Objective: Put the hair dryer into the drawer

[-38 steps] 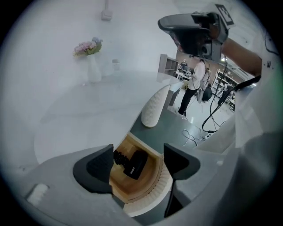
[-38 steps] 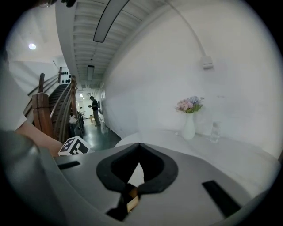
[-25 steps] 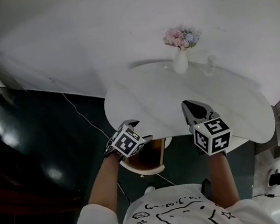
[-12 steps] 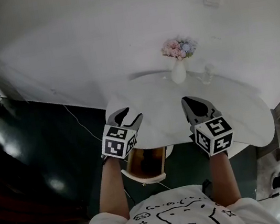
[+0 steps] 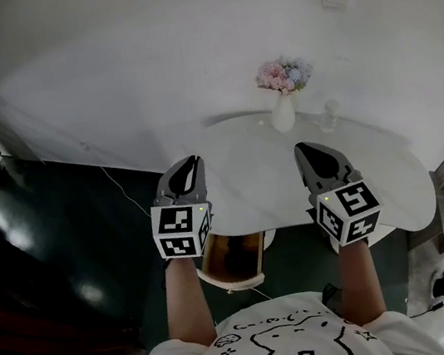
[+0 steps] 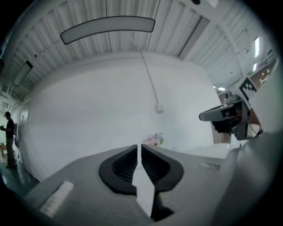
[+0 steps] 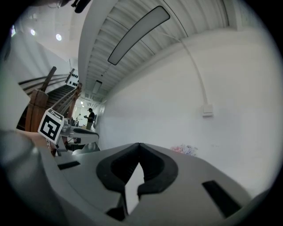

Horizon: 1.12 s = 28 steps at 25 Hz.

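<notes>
Under the near edge of the round white worktop point(image 5: 271, 168), the brown drawer point(image 5: 233, 283) stands pulled out toward the person. Its inside looks dark, and I cannot tell if the hair dryer lies in there or which way it points. Both tongs are up over the near edge of the worktop, side by side, pointing at the white wall. The left tongs point(image 5: 192, 162) have just been closing and now are shut with nothing between them. The right tongs point(image 5: 302, 149) are shut and empty too. A second ago the left tongs were low beside the drawer and tipped; now they are higher and level. The right tongs have gone up a little. A white vase of flowers point(image 5: 283, 113) stands at the far side.
</notes>
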### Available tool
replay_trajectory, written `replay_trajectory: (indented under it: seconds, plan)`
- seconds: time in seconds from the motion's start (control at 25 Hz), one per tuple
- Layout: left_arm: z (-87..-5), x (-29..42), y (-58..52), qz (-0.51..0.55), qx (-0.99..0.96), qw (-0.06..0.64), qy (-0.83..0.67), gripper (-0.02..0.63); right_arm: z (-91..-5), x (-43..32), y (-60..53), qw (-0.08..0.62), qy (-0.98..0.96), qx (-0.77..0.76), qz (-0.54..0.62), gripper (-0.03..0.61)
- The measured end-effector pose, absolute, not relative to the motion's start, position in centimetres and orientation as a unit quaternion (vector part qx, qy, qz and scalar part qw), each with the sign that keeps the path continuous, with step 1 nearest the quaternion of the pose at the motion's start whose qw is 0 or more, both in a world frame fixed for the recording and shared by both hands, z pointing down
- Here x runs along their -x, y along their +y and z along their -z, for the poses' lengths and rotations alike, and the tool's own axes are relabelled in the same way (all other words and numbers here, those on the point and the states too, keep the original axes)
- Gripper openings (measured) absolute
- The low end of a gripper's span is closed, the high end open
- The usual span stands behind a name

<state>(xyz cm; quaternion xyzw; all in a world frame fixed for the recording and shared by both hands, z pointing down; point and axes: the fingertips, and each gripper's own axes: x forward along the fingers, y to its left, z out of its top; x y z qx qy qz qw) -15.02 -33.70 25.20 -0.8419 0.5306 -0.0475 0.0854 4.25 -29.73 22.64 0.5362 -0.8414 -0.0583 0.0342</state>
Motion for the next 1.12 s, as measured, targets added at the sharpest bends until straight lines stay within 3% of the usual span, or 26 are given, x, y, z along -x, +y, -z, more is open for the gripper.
replay_trajectory:
  seconds: [0.32,1.12]
  plan:
    - [-20.6,16.5,-31.9,-0.005,0.814,0.15,0.562,0.018,-20.3,-4.6,-29.0,0.012,-0.828,-0.551,0.106,0.002]
    - [-16.1,17.0,-29.6,-0.089,0.82,0.171,0.54,0.02,-17.2,-7.2,-26.7,-0.034,-0.784,-0.6,0.159,0.002]
